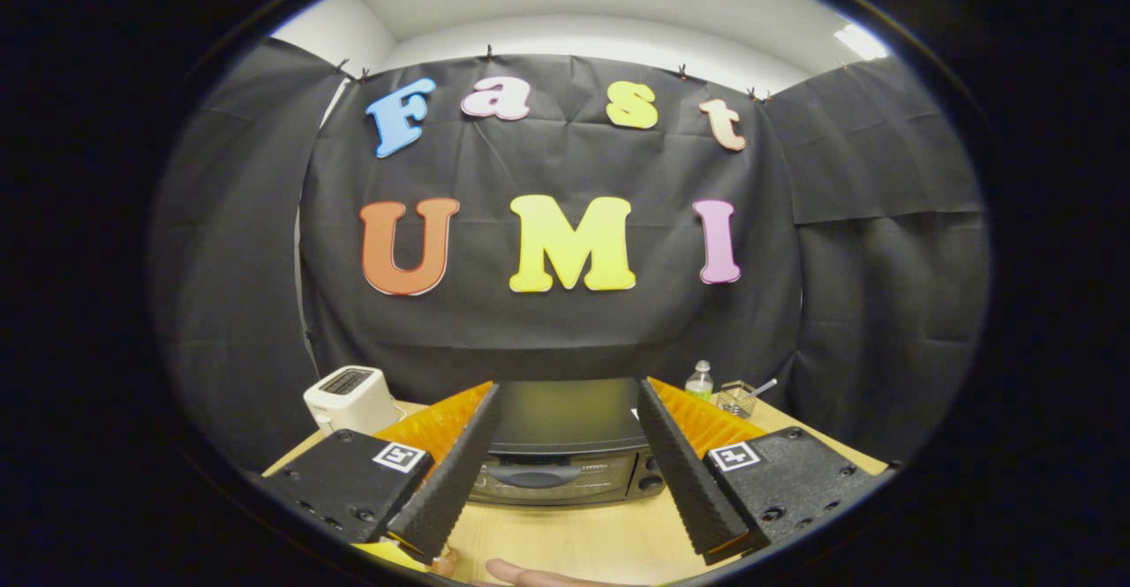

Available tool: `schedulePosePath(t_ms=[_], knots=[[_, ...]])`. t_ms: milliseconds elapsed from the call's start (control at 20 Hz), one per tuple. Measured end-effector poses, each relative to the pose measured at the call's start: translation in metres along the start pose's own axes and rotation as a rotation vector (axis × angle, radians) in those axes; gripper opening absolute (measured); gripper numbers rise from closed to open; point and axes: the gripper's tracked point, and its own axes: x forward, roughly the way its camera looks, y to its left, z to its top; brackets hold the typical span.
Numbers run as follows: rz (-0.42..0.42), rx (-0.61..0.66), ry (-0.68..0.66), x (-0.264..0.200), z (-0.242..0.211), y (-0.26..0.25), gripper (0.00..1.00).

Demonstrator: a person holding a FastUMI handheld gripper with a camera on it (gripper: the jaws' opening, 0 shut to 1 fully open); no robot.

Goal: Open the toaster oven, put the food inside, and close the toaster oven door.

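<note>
A black toaster oven (565, 441) stands on the wooden table (574, 538), just ahead of my fingers, its door shut and its handle facing me. My gripper (569, 397) is open, its two fingers spread wide on either side of the oven's top, touching nothing. Nothing lies between the fingers. A person's fingertip (521, 574) rests on the table's near side, below the fingers. Something yellow (388, 554) peeks out under the left finger; I cannot tell what it is.
A white slot toaster (350, 397) sits left of the oven. To the oven's right stand a small clear bottle with a green label (699, 381) and a wire basket (737, 399) with a utensil in it. Black cloth walls close the booth behind.
</note>
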Motion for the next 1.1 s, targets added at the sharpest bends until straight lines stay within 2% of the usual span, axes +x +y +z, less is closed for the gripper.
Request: schedulePosePath(t_ms=[250, 600, 900, 1000, 1100], knots=[[0.007, -0.041, 0.015, 0.039, -0.038, 0.01, 1.0], [0.006, -0.044, 0.172, 0.091, -0.112, 0.025, 1.0], [0.005, -0.019, 0.239, 0.114, -0.147, 0.021, 1.0], [0.064, 0.031, 0.264, 0.12, -0.155, 0.033, 0.99], [0.065, 0.019, 0.273, 0.115, -0.151, 0.033, 0.98]])
